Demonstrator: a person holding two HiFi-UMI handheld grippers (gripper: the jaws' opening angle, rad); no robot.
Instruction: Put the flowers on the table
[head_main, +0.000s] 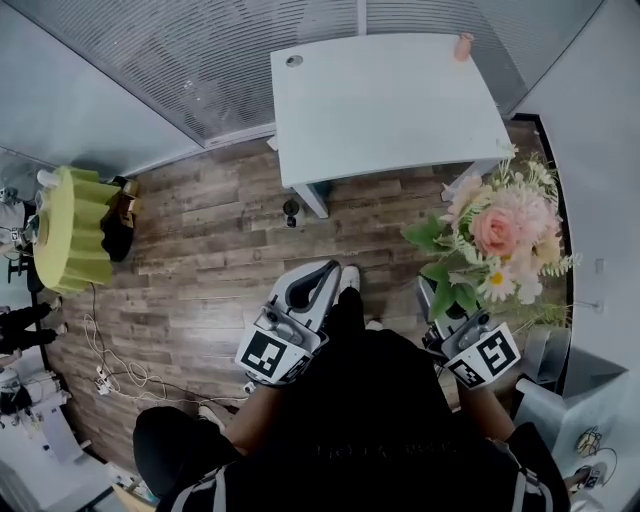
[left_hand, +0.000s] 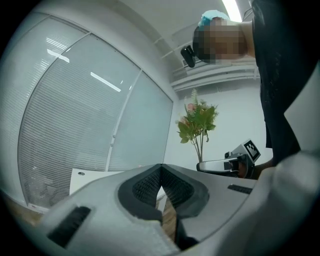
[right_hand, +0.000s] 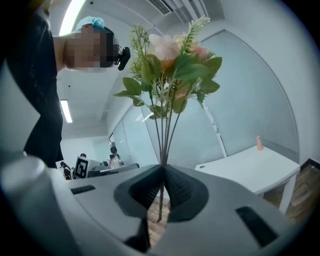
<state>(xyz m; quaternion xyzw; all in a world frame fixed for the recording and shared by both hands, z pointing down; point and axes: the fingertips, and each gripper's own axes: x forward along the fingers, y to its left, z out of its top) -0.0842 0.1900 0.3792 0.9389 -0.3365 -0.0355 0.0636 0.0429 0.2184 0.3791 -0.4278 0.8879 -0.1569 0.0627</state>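
Right gripper (right_hand: 163, 172) pinches the flowers (right_hand: 170, 70) by their stems, upright, blooms on top; left gripper (left_hand: 161, 175) closed, empty; table (head_main: 390, 100) ahead.

Illumination: bright, even and diffuse in all three views. Source: ceiling strip lights (right_hand: 74, 14), overexposed in the right gripper view and mirrored as streaks on the glass partition (left_hand: 100, 100) in the left gripper view. Shadows: soft; a faint one lies under the table (head_main: 390, 100) on the floor (head_main: 200, 250). The table top nears clipping. The flowers (right_hand: 170, 60) are backlit, with pale petals washed out. Distortion: strong barrel curvature, and a dark circular vignette in both gripper views. Focus: the near shells of the left gripper (left_hand: 161, 169) and right gripper (right_hand: 163, 169) are soft; the far room appears slightly blurred.
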